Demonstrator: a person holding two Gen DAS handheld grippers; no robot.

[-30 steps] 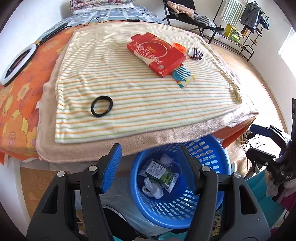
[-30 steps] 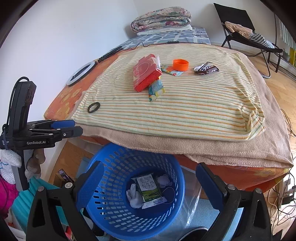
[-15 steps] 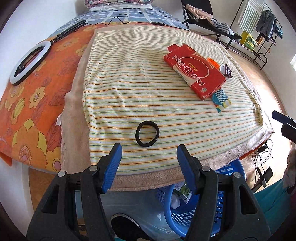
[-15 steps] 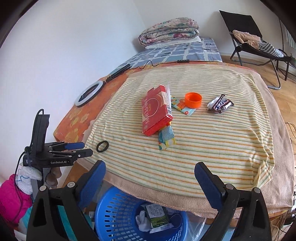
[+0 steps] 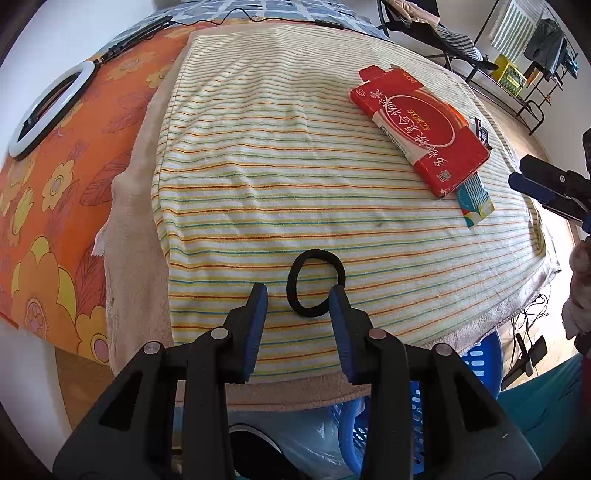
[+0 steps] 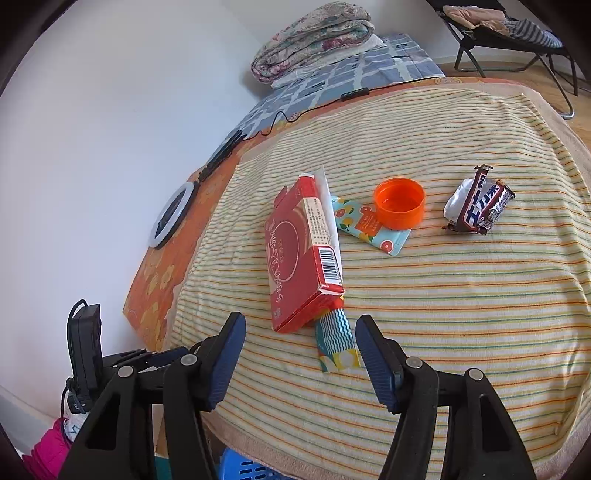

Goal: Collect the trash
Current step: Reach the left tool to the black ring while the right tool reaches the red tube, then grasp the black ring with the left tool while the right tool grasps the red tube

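A black hair band (image 5: 316, 283) lies flat on the striped towel (image 5: 280, 155). My left gripper (image 5: 298, 295) is open just short of it, its right fingertip at the band's edge. A red carton (image 5: 421, 129) lies farther right, over a teal wavy-patterned packet (image 5: 475, 201). In the right wrist view my right gripper (image 6: 300, 325) is open, hovering before the red carton (image 6: 301, 254) and the wavy packet (image 6: 336, 341). Beyond lie an orange cap (image 6: 399, 202), a flowered sachet (image 6: 369, 229) and a chocolate wrapper (image 6: 480, 201).
The blue basket (image 5: 476, 373) stands on the floor below the bed's near edge, mostly hidden. A white ring light (image 5: 48, 107) lies on the orange flowered sheet at left. A folded quilt (image 6: 314, 40) and a folding chair (image 6: 509, 29) are at the far end.
Both grippers rose from over the blue basket and moved forward over the bed. The left one closed in on the black hair band; the right one neared the red carton.
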